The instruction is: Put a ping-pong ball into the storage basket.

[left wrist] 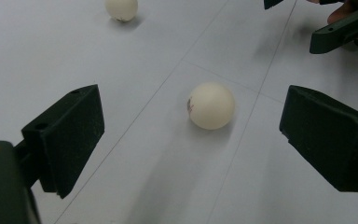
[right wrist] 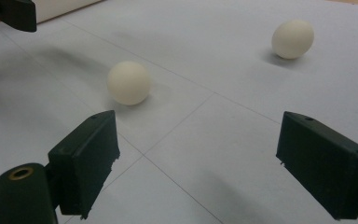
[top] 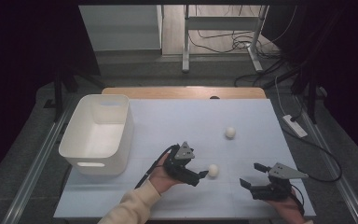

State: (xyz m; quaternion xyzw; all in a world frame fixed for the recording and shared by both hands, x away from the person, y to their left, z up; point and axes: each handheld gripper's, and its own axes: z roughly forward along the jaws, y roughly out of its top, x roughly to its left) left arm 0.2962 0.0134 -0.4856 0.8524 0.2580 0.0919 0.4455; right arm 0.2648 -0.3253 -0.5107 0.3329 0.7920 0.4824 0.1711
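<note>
Two white balls lie on the pale table. The near ball (top: 213, 170) rests just ahead of my left gripper (top: 200, 176), which points right and is open. In the left gripper view this ball (left wrist: 211, 106), marked with a small red print, sits on the table a little beyond the wide-apart jaws of the left gripper (left wrist: 191, 140). The far ball (top: 230, 132) lies further back. My right gripper (top: 252, 175) is open near the front right, pointing left. From the right gripper (right wrist: 196, 158) I see the near ball (right wrist: 128, 82) and the far ball (right wrist: 292, 38), both ahead of its jaws.
A white plastic bin (top: 98, 133) stands at the table's left side. A wooden strip (top: 182, 92) borders the far edge. Cables trail off the right side (top: 307, 144). The left gripper's tip (right wrist: 9, 14) shows at the right gripper view's top left.
</note>
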